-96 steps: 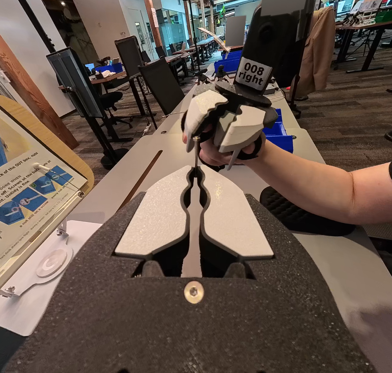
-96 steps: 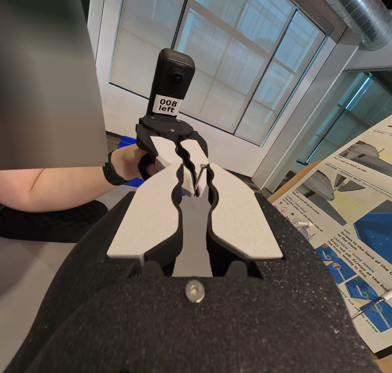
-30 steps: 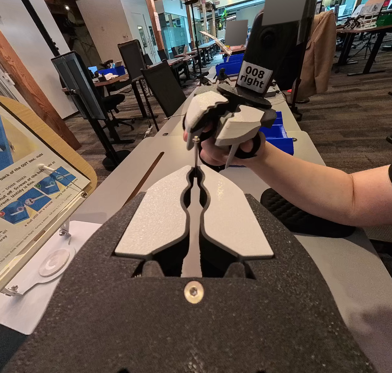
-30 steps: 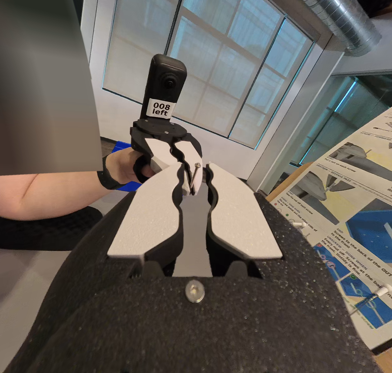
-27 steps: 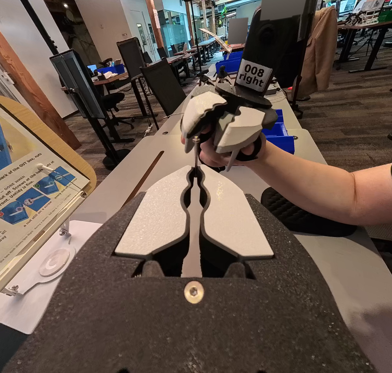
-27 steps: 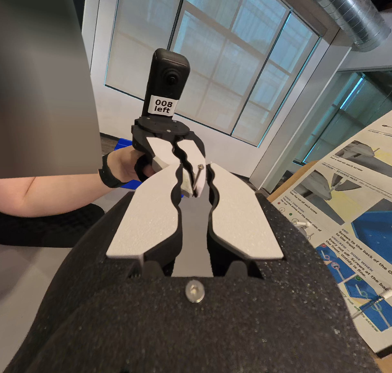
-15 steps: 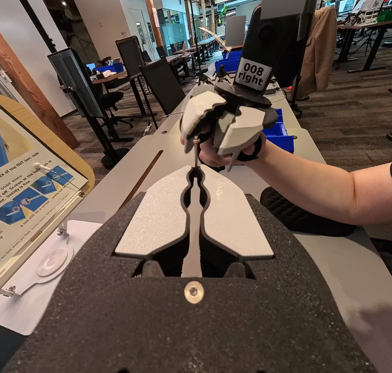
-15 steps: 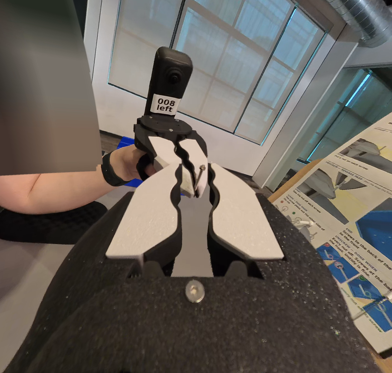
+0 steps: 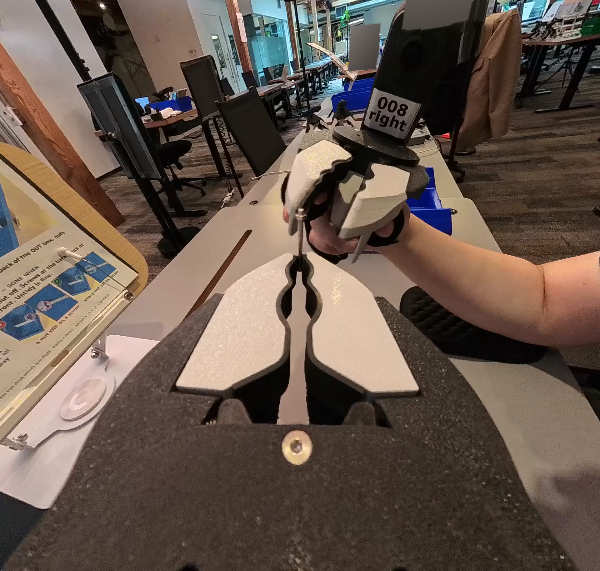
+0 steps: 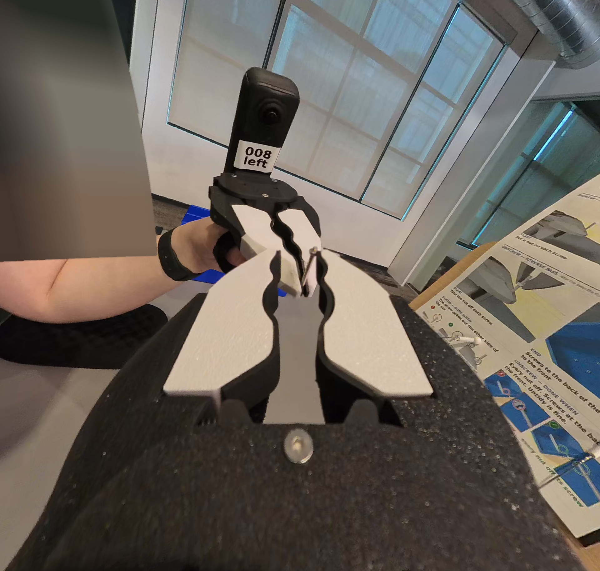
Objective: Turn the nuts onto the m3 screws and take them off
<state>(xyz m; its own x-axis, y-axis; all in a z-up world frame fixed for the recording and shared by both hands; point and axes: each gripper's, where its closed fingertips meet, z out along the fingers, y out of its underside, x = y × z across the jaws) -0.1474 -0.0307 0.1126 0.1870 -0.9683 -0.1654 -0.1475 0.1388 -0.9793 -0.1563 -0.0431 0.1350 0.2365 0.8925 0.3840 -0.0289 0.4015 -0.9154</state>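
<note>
My left gripper (image 9: 300, 258) is shut on the lower end of a thin metal m3 screw (image 9: 300, 234), which stands upright from its tips. The screw also shows in the right wrist view (image 10: 308, 269), held by the left gripper (image 10: 302, 290). My right gripper (image 10: 298, 255) is open and faces the left one. In the left wrist view the right gripper (image 9: 324, 243) has one white finger (image 9: 311, 178) beside the screw's head, and the other finger is well apart. I cannot make out a nut.
A wooden-framed instruction board (image 9: 65, 295) stands on a white base (image 9: 48, 451) at the table's left, and shows at the right of the right wrist view (image 10: 519, 344). Blue bins (image 9: 428, 211) sit behind the right hand. A black pad (image 9: 454, 328) lies under the forearm on the white table (image 9: 211, 263). My two grippers' fingertips are within a few centimetres of each other.
Both grippers have only shifted slightly. The left stays shut on the screw and the right stays open at the screw's head.
</note>
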